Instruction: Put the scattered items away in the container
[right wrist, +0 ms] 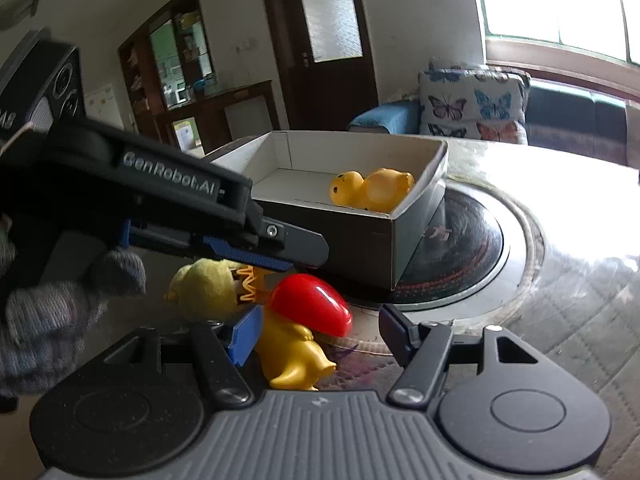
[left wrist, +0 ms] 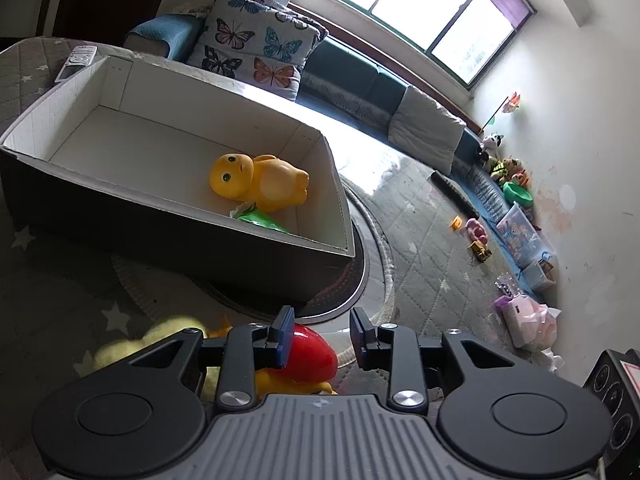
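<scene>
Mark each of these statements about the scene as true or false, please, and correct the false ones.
1. A yellow rubber toy lies inside the box. True.
2. The red-capped toy is already in the box. False: it lies outside, on the mat in front of the box.
3. The right gripper is open. True.
4. The left gripper is shut on the plush chick. False: its jaws are open and hold nothing.
5. A butterfly-print cushion is behind the box. True.
</scene>
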Tool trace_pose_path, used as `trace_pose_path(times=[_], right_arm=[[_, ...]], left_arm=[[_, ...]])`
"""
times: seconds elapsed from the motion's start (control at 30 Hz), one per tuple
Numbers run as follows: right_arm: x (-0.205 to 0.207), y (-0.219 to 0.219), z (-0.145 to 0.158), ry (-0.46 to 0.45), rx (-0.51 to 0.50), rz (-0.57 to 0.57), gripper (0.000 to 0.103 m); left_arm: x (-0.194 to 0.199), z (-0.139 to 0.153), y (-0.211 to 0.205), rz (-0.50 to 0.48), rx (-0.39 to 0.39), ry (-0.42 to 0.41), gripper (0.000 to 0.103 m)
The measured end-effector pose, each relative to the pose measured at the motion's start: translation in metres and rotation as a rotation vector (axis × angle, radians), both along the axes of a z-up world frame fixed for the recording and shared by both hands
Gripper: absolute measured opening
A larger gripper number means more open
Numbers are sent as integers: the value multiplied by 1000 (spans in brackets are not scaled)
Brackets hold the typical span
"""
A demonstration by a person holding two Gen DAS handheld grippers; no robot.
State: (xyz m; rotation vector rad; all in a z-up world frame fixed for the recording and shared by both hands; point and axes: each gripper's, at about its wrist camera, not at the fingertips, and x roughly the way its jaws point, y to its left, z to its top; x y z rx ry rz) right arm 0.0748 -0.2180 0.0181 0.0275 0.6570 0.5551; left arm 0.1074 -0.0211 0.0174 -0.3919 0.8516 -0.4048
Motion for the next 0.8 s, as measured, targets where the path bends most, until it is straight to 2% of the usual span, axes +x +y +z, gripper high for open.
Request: trace_pose_path(times=[0.4, 0.53, 0.8], right_arm=[[23, -2, -14, 127, 76, -20, 66], [29, -4, -19, 159, 109, -16, 60], [33, -4, -22, 198, 153, -34, 58]], left_arm=[[12, -7, 4, 14, 3, 45, 33], [14, -7, 3, 12, 4, 45, 34], [15, -5, 1, 0, 15, 49, 34]])
